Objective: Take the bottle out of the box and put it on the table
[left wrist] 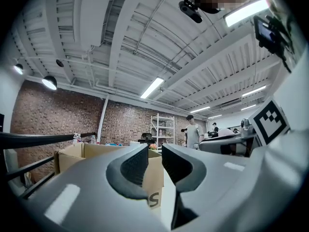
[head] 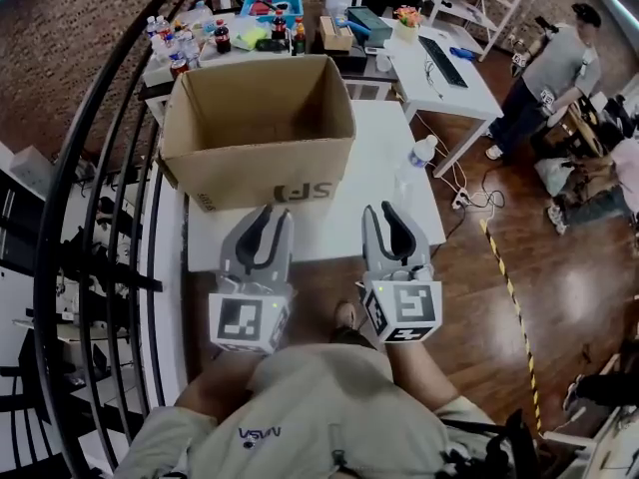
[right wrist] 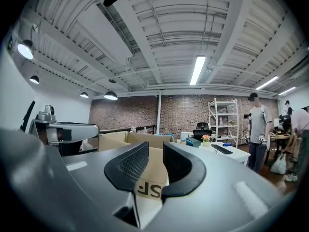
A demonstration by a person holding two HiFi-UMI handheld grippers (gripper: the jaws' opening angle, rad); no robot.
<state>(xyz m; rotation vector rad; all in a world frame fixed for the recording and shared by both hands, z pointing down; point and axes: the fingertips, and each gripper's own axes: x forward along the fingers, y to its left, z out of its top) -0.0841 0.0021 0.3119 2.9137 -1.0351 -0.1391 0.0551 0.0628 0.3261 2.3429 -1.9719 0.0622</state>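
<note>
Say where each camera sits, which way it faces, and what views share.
Head view: on the person's head, steeply down at the box on the table; left gripper, right gripper, torso show.
Left gripper view: on the left gripper, level toward the box; own open jaws show.
Right gripper view: the same, on the right gripper.
Shared: all three show the box.

The cardboard box [head: 262, 173] on the counter [head: 384, 158] has large dark letters "SF" on its near wall. They are upside down in the head view and upright in the right gripper view. The person's shirt [head: 319, 407] has a small "NASA" logo, seen upside down. The cubes on the left tool [head: 270, 213] and right tool [head: 387, 210] show black-and-white square markers.
</note>
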